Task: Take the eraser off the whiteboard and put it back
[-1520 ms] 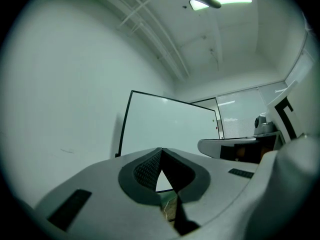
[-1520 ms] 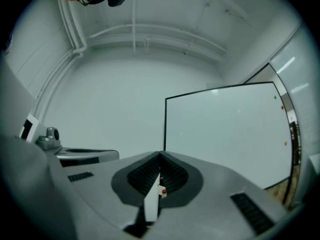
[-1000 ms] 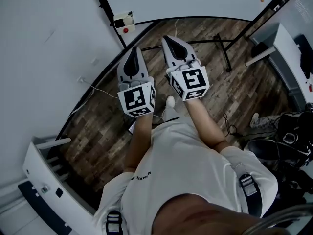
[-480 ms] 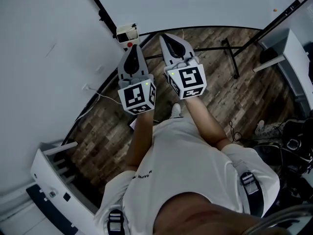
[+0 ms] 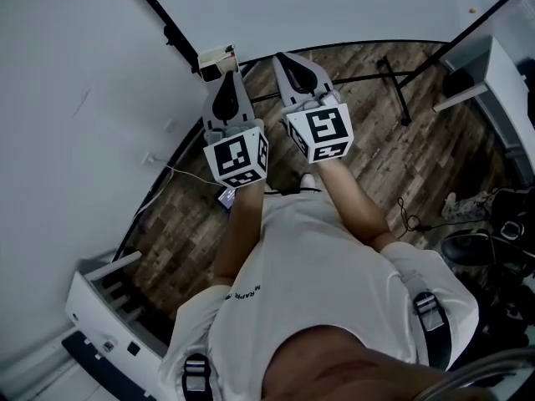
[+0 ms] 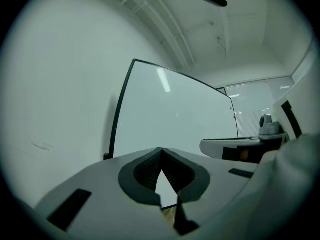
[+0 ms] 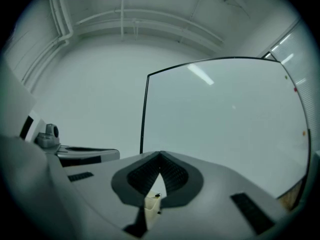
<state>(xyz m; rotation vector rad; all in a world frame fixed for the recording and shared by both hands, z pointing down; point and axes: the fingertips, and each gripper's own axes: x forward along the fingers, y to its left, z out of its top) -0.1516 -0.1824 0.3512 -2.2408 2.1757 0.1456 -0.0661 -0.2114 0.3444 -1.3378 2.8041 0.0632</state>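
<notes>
Dark wood-plank floor [image 5: 401,149] lies under a person in a white T-shirt [image 5: 318,282], seen from above; both forearms reach fwd, 1 tool in each hand, side by side, close but apart. Left tool [image 5: 230,78] has its 2 jaws pressed together, tips meeting, nothing pinched; in the left gripper view only a narrow wedge shows below the tips, w/ the board visible through it. Right tool [image 5: 284,59] reads the same in its own view: jaws meeting at the tips, nothing gripped; it reaches a bit farther than the left. Whiteboard [image 5: 351,2] stands at the far side, black-framed, surface blank apart from a small red dot [image 7: 295,89] near its right edge. Eraser [image 5: 216,61], a small pale block, sits at the board's lower-left corner by the frame, right at the left tool's tip in the head view; contact can't be told from there. A thin cable [image 5: 180,174] trails over the floor at left; black stand legs [image 5: 389,82] cross the floor at far right.
</notes>
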